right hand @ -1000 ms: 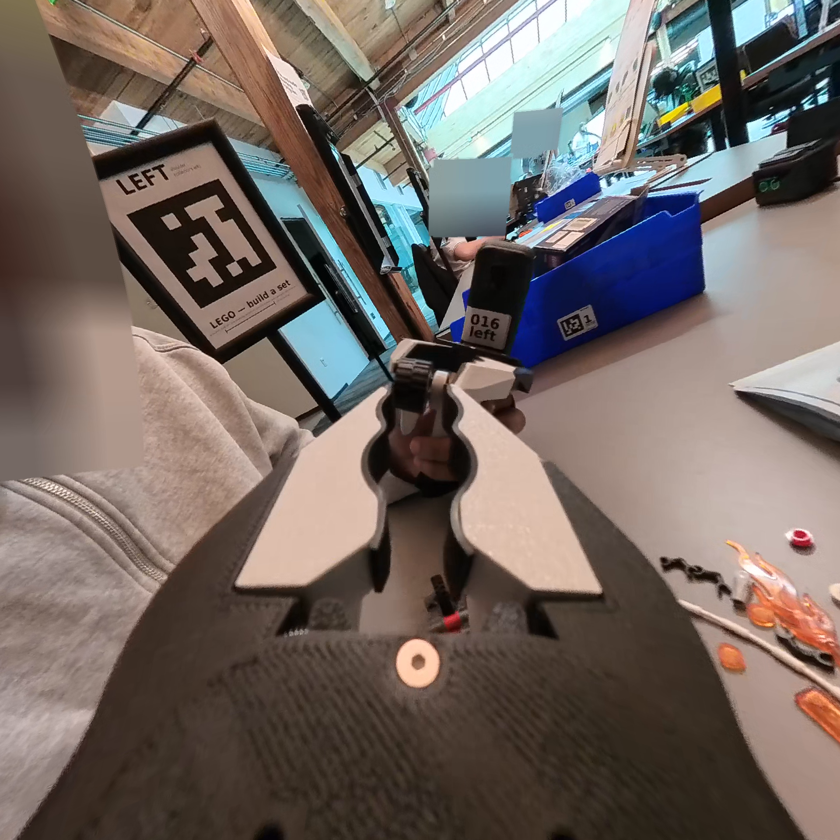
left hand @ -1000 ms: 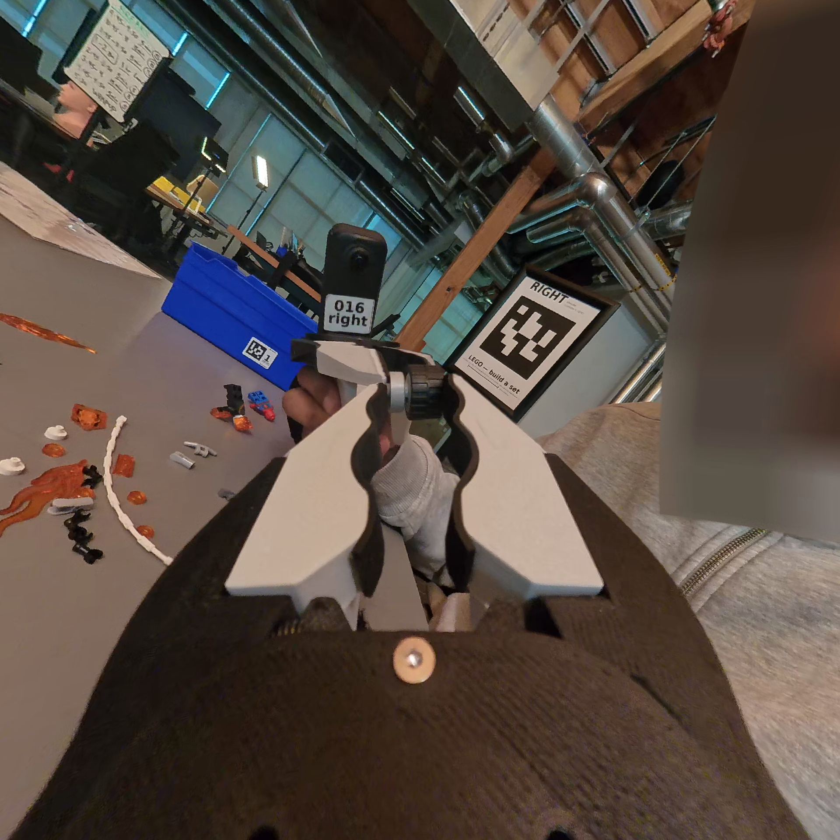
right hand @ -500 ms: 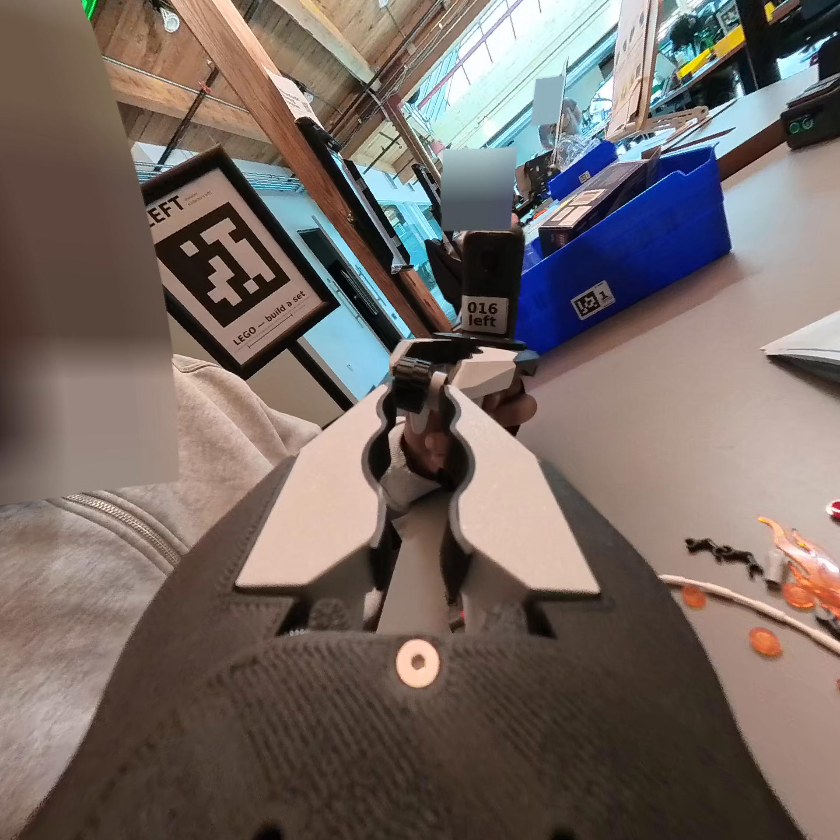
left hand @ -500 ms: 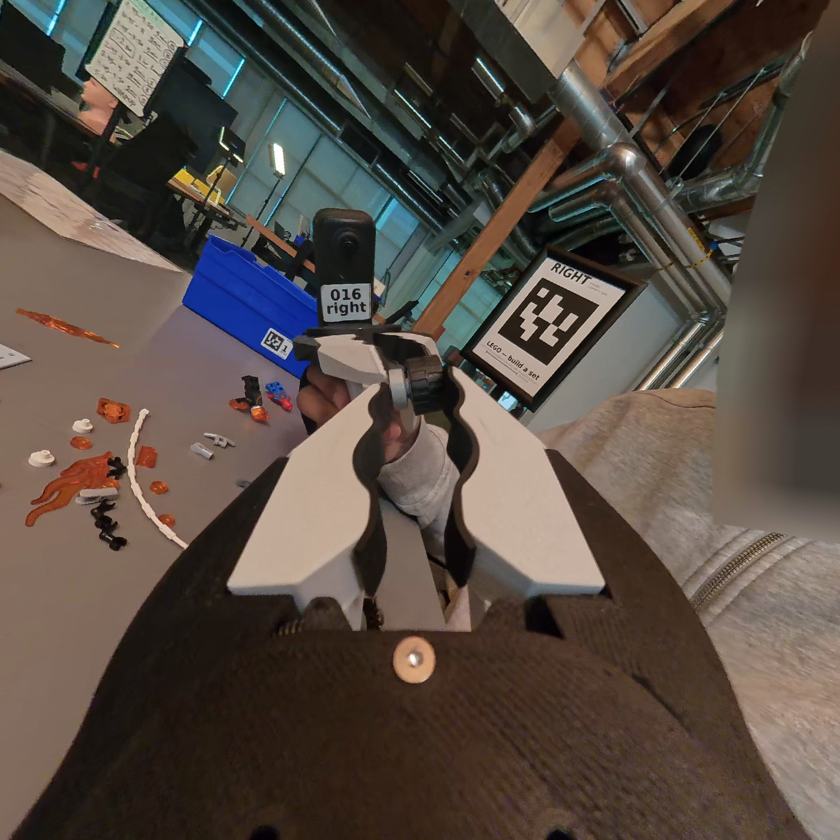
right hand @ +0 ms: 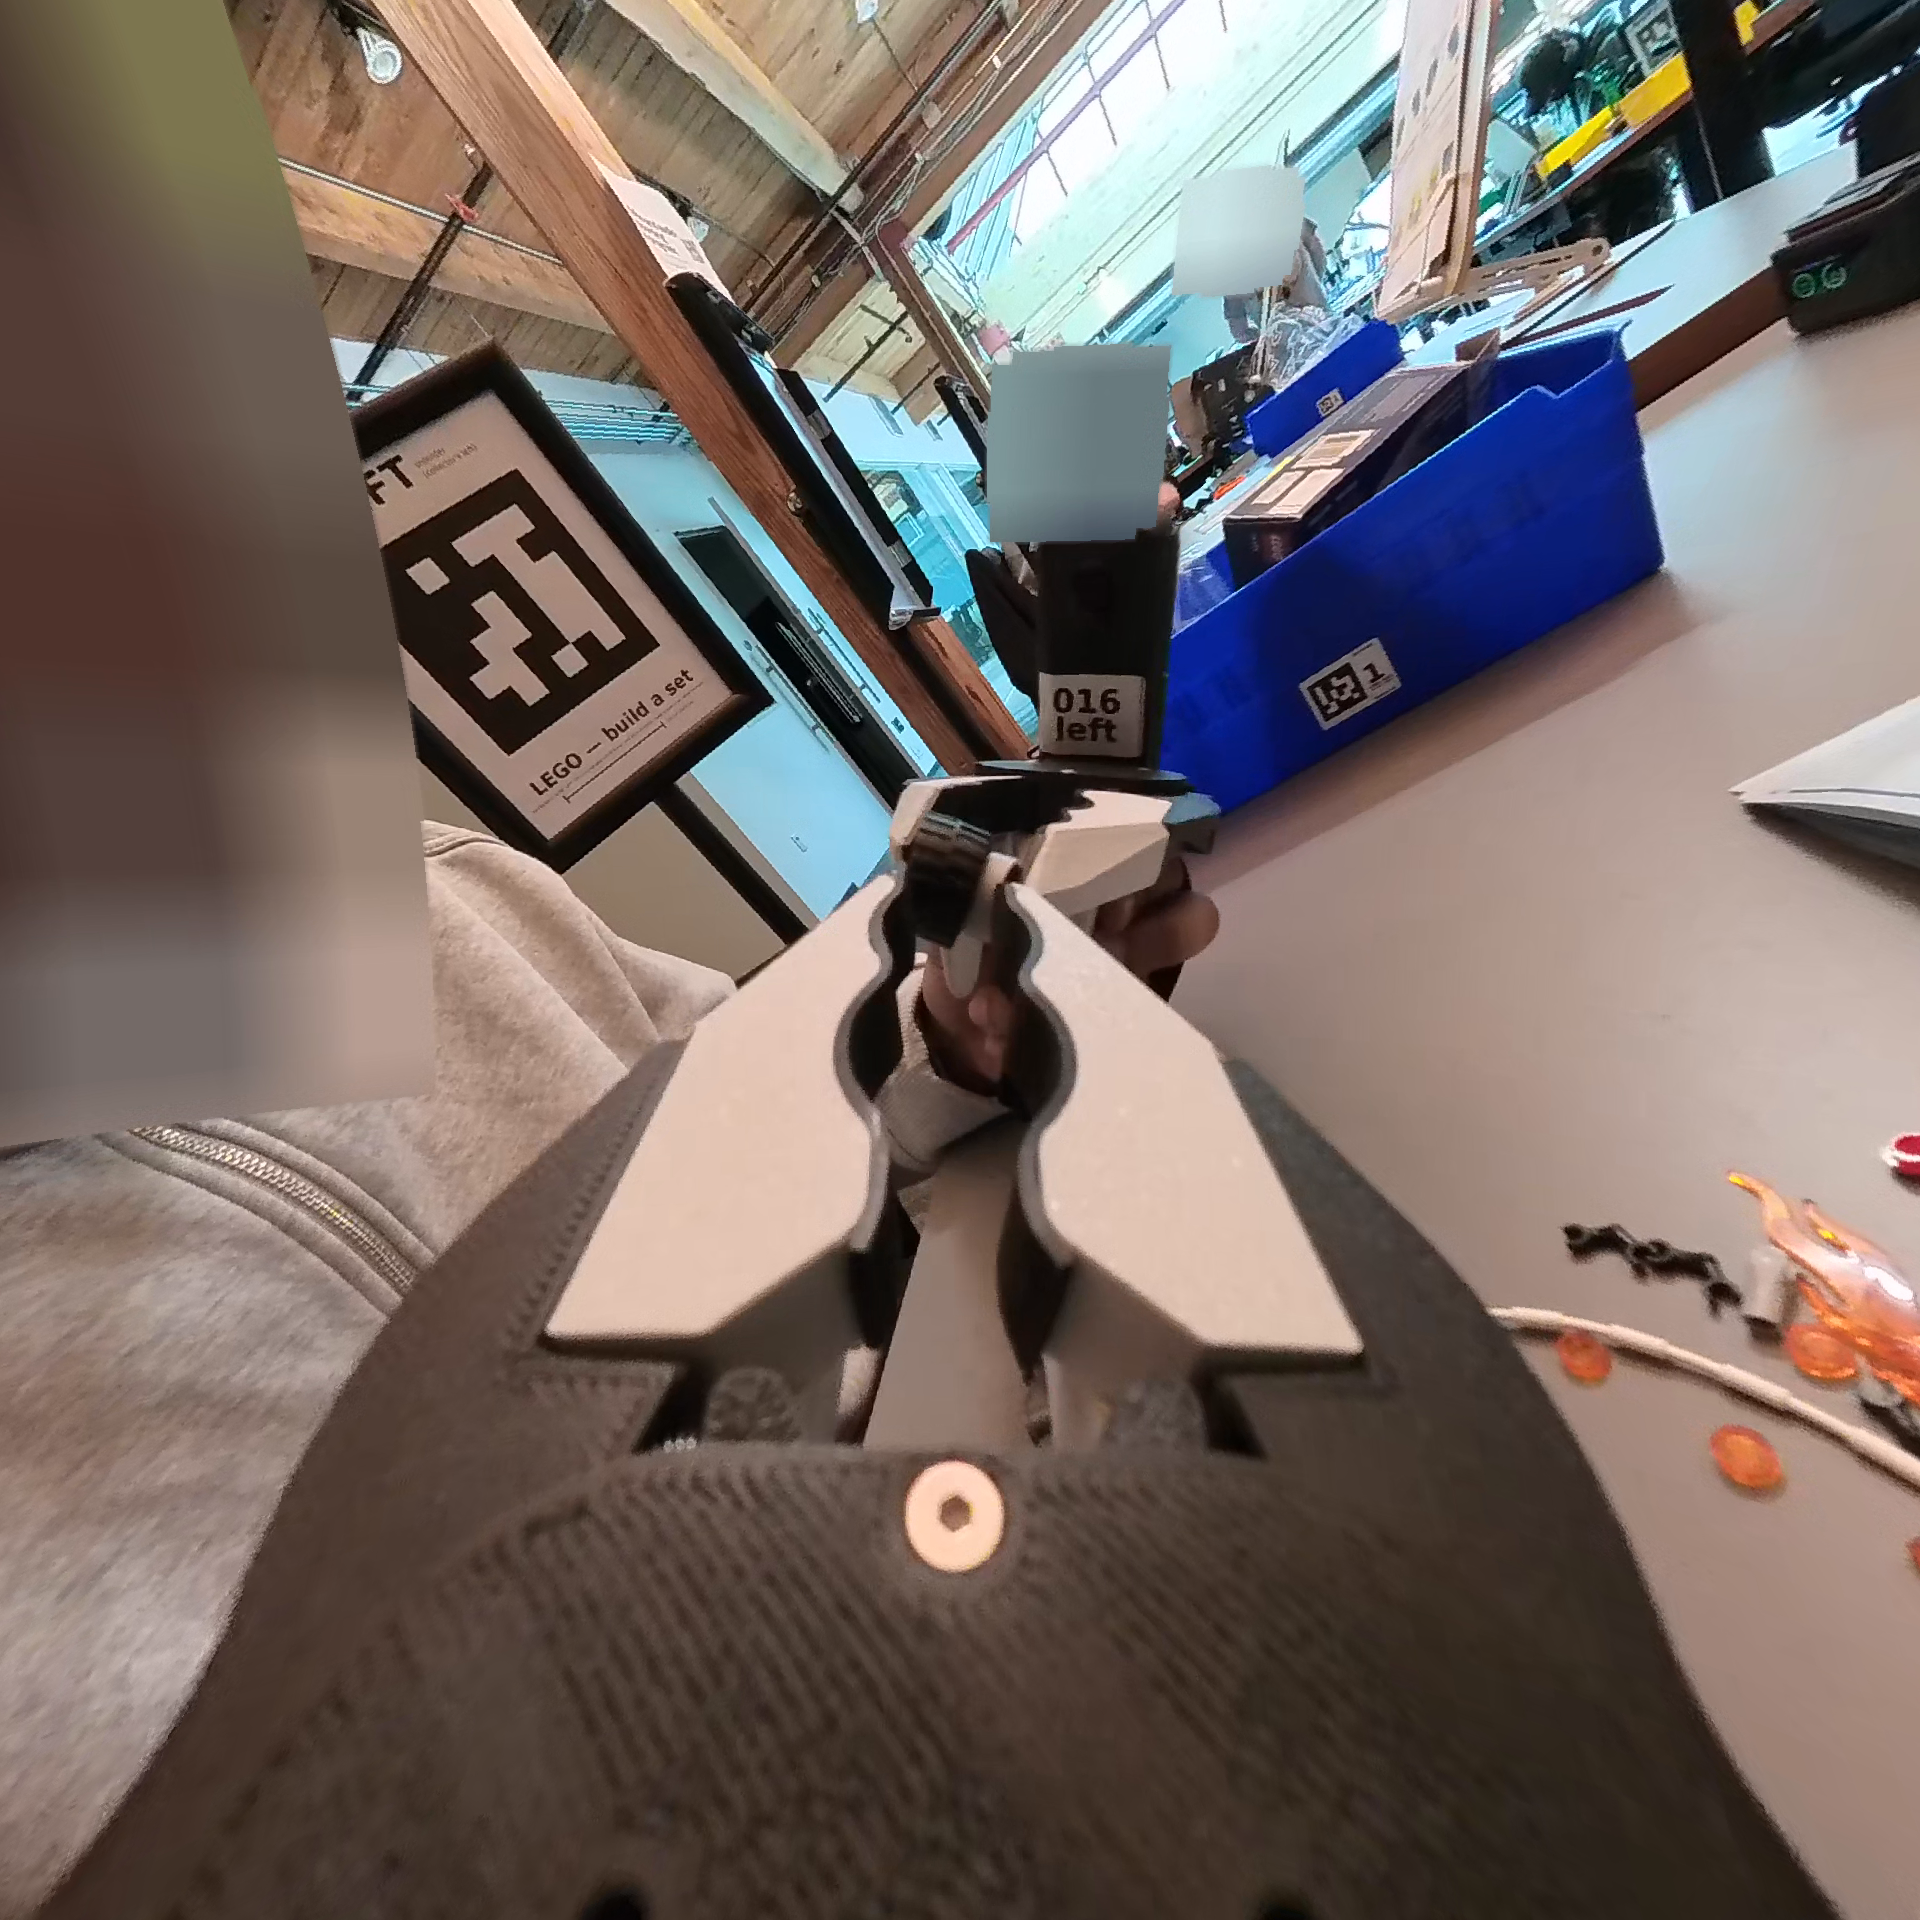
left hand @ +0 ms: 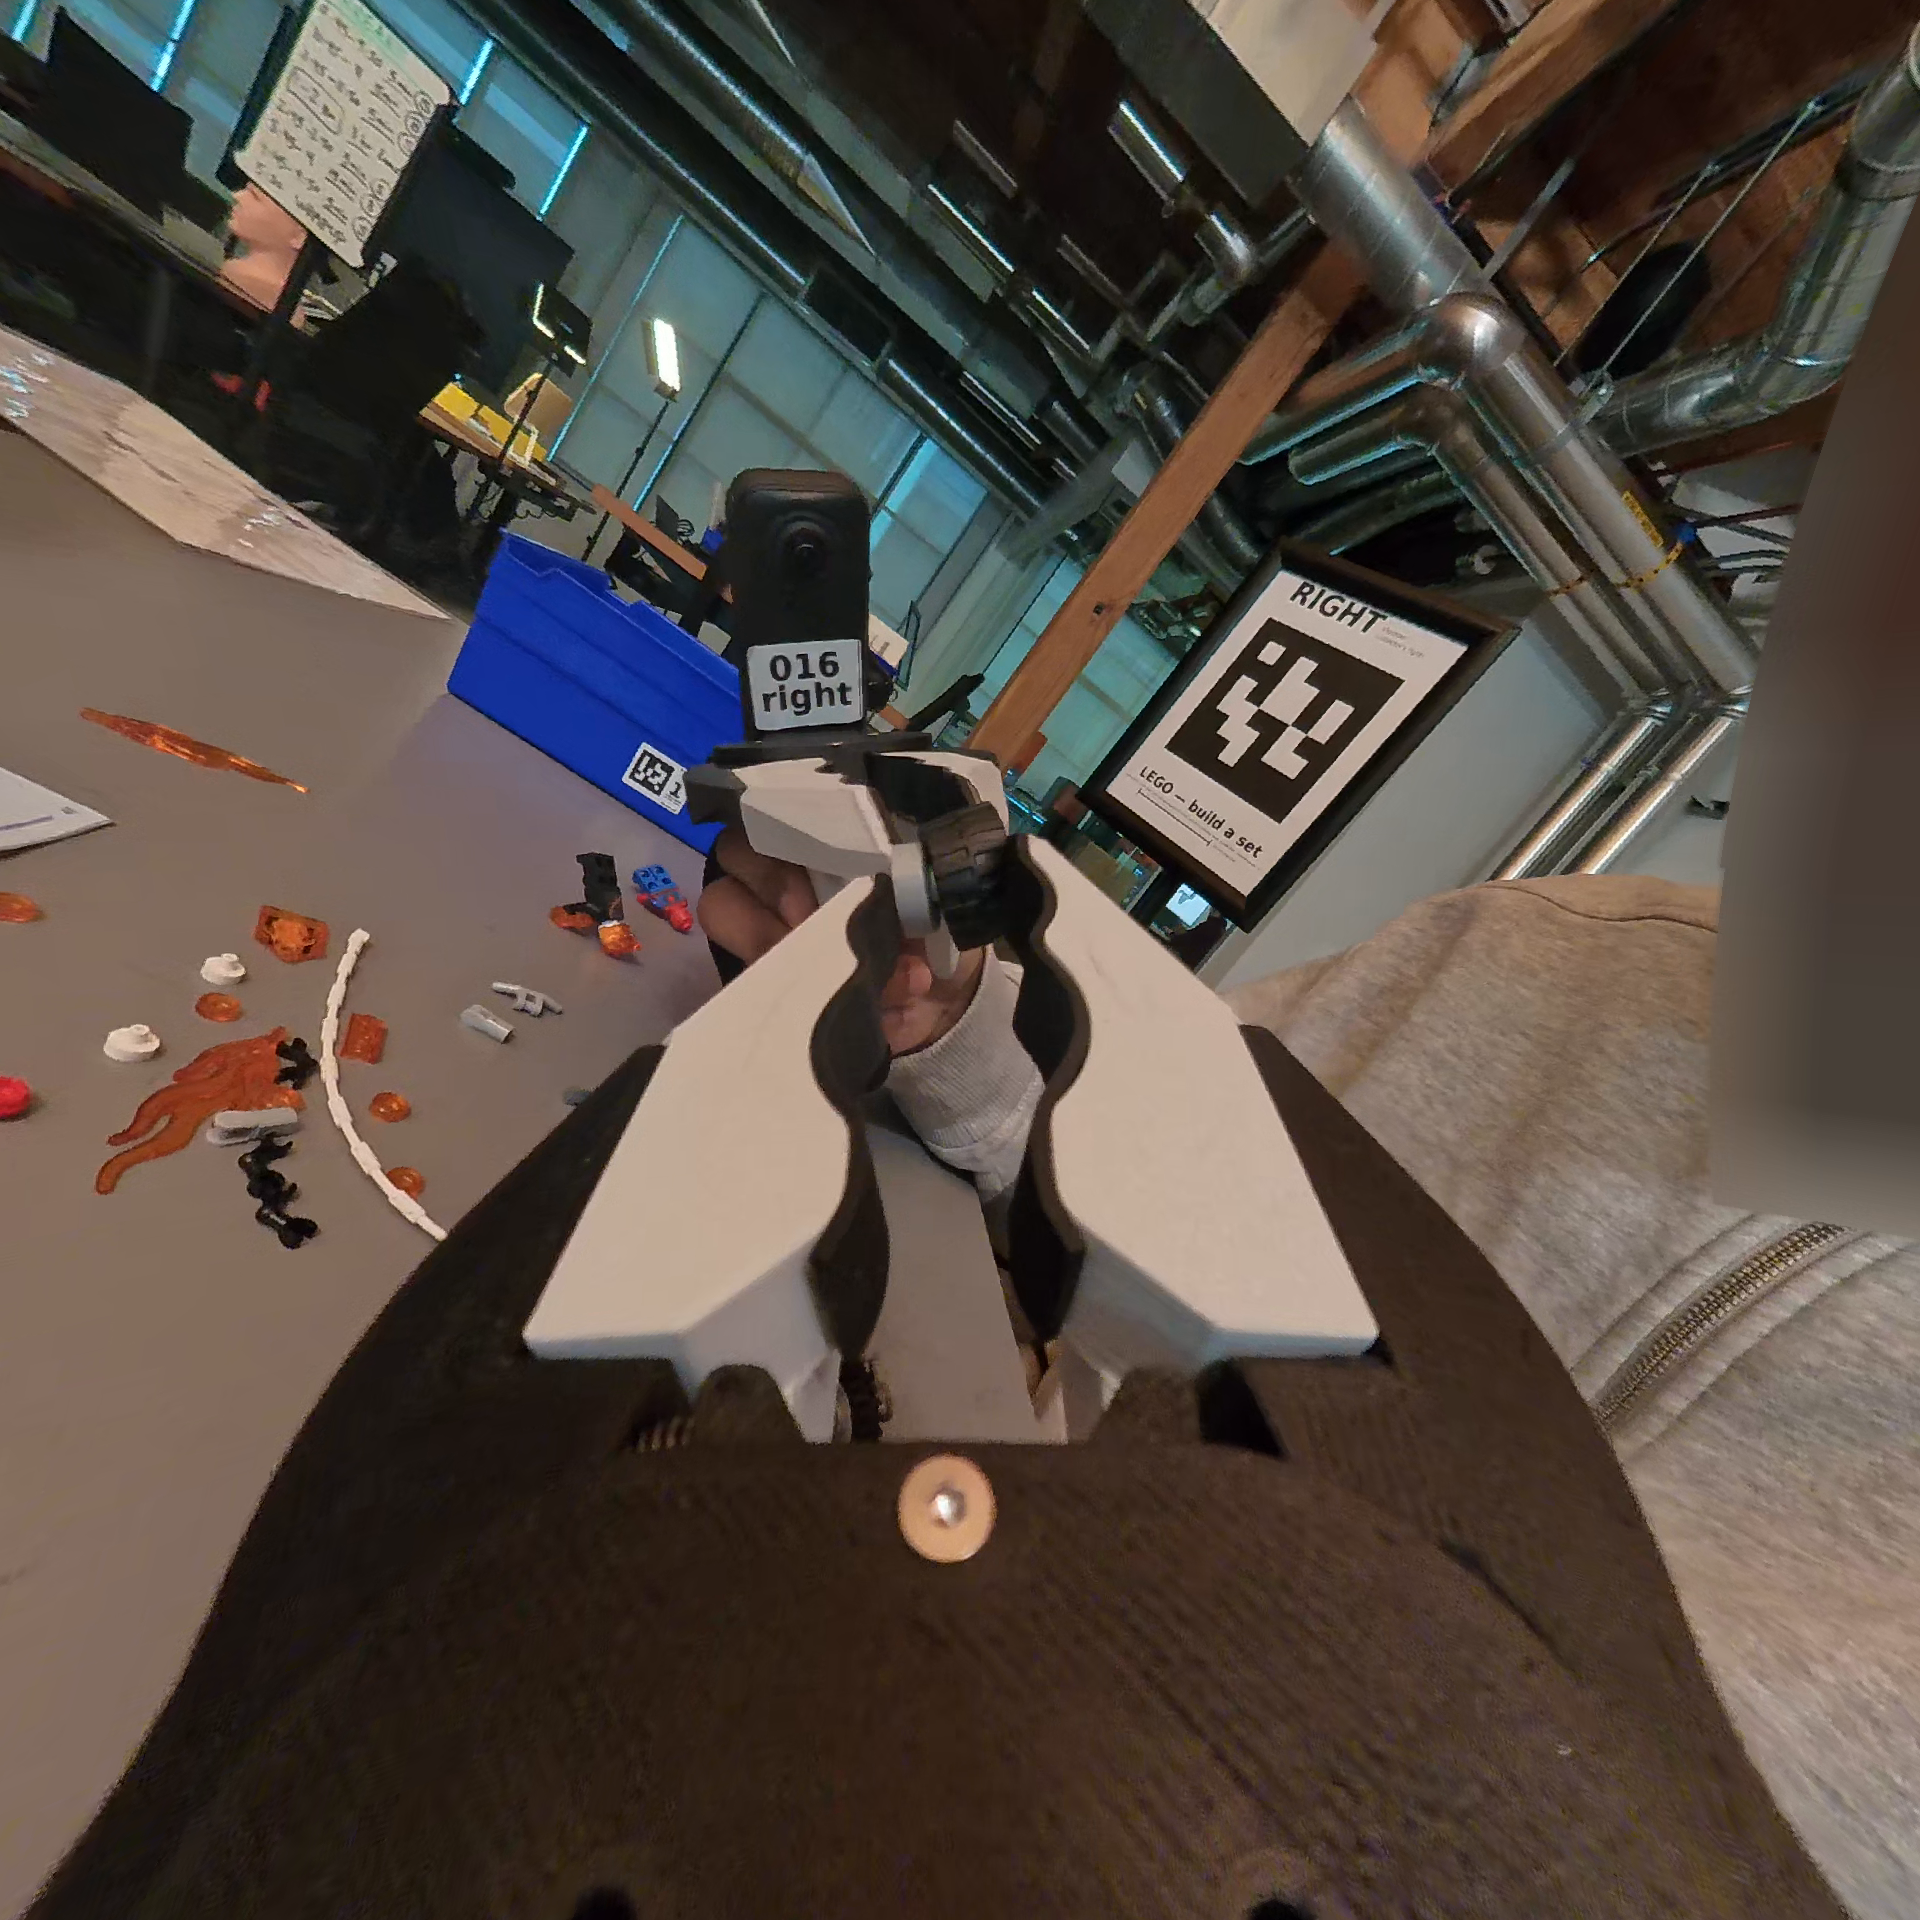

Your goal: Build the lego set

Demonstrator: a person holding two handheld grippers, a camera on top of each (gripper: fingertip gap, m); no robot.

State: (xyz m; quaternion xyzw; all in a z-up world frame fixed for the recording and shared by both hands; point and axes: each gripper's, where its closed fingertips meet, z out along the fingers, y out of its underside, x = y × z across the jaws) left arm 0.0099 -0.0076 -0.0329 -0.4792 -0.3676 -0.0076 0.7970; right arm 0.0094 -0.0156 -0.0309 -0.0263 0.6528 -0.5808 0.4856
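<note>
My left gripper (left hand: 940, 888) and right gripper (right hand: 956, 899) meet tip to tip above the grey table. Between the tips is a small black tyre (left hand: 966, 857) joined to a light grey piece (left hand: 920, 899); they also show in the right wrist view as the tyre (right hand: 935, 868) and the grey piece (right hand: 971, 930). Both pairs of jaws are nearly closed around this small assembly. The right gripper (left hand: 831, 821) faces me in the left wrist view, the left gripper (right hand: 1086, 852) in the right wrist view. Which jaws bear the hold is partly hidden.
Loose parts lie on the table: an orange flame piece (left hand: 197, 1101), a white chain (left hand: 348, 1081), black bits (left hand: 275, 1184), small grey pieces (left hand: 488, 1023) and a small dark, red and blue build (left hand: 623, 904). A blue bin (right hand: 1455, 582) stands behind. A booklet (right hand: 1849, 790) lies at the right. Left and right tips are no more than a few centimetres apart.
Both grippers stay tip to tip on the tyre assembly and have tilted and shifted a little. The grey piece now hangs lower and more slanted beside the tyre.
</note>
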